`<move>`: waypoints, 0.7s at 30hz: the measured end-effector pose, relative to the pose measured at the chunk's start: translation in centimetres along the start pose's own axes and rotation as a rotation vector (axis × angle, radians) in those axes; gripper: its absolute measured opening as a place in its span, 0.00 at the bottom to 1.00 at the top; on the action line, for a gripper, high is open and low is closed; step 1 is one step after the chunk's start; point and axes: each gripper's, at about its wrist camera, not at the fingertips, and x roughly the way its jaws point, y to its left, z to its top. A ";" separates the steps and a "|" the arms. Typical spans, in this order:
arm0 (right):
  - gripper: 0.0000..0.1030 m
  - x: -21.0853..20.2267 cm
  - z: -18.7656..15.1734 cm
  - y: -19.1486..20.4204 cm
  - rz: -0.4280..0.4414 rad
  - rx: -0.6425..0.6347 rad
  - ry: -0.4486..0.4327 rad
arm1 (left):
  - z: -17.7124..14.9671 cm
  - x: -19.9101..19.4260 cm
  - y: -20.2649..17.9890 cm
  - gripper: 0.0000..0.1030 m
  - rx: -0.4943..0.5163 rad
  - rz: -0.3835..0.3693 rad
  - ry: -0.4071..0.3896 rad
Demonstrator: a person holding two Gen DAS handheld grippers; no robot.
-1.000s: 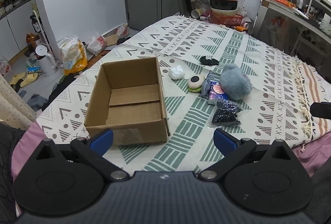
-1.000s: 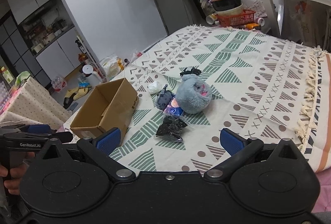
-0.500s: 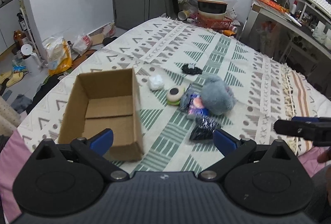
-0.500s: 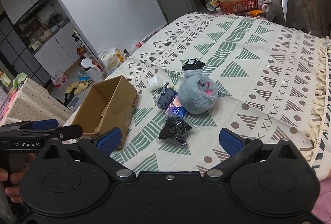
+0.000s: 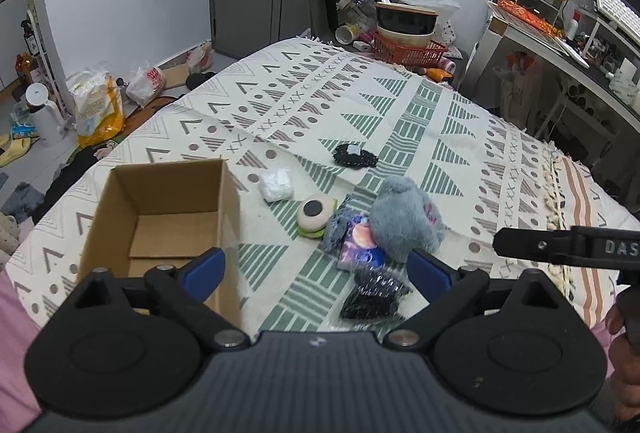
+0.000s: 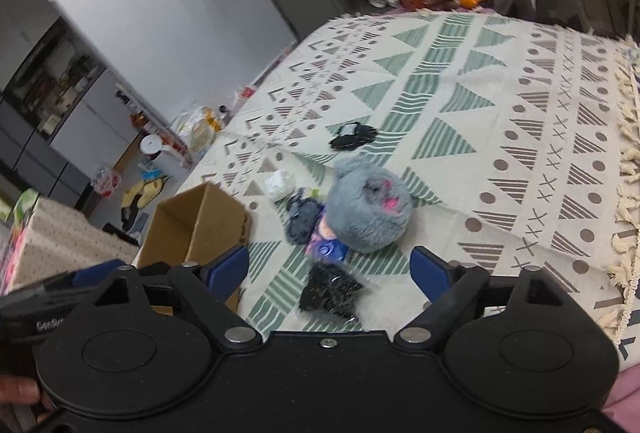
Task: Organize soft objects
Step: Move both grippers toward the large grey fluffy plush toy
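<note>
An open, empty cardboard box (image 5: 160, 217) (image 6: 188, 229) sits on the patterned blanket (image 5: 400, 113) at the left. Right of it lies a cluster: a grey plush toy (image 5: 404, 221) (image 6: 370, 209), a white soft wad (image 5: 275, 184) (image 6: 279, 183), a round burger-like squishy (image 5: 315, 216), a blue-purple packet (image 5: 360, 251) (image 6: 326, 247), a black bagged item (image 5: 374, 297) (image 6: 330, 291) and a black fabric piece (image 5: 354, 156) (image 6: 352, 136). My left gripper (image 5: 316, 271) and right gripper (image 6: 330, 267) both hover open over the near edge, holding nothing.
A red basket with bowls (image 5: 408, 49) stands past the bed's far end. A desk with shelves (image 5: 560, 33) runs along the right. Bags and bottles litter the floor (image 5: 96, 105) at the left. The right gripper's body (image 5: 568, 245) juts in from the right.
Both grippers have moved forward and toward the cluster of soft objects, which now looks larger. The right wrist view tilted and blurred with the motion. Nothing has been grasped.
</note>
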 end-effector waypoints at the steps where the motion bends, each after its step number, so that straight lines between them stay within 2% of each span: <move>1: 0.80 0.3 0.3 -0.3 -0.003 0.014 0.000 | 0.3 0.3 -0.2 0.92 -0.002 -0.002 0.001; 5: 0.71 1.6 1.5 -1.7 -0.015 0.084 0.011 | 1.4 1.8 -1.2 0.88 0.001 -0.019 0.012; 8: 0.69 3.0 1.8 -2.9 -0.041 0.123 0.003 | 2.4 3.3 -2.3 0.88 0.014 -0.025 0.028; 12: 0.68 4.9 1.4 -4.8 -0.002 0.162 -0.018 | 3.0 5.3 -3.8 0.86 0.049 -0.042 0.015; 17: 0.68 7.0 1.7 -6.3 0.011 0.174 -0.011 | 3.1 8.4 -4.4 0.72 0.000 -0.068 0.040; 19: 0.68 7.9 1.6 -7.2 0.019 0.196 -0.006 | 3.1 9.6 -4.5 0.70 -0.022 -0.089 0.050; 21: 0.64 8.9 1.5 -8.1 0.015 0.225 0.009 | 3.1 10.6 -4.9 0.68 -0.011 -0.090 0.061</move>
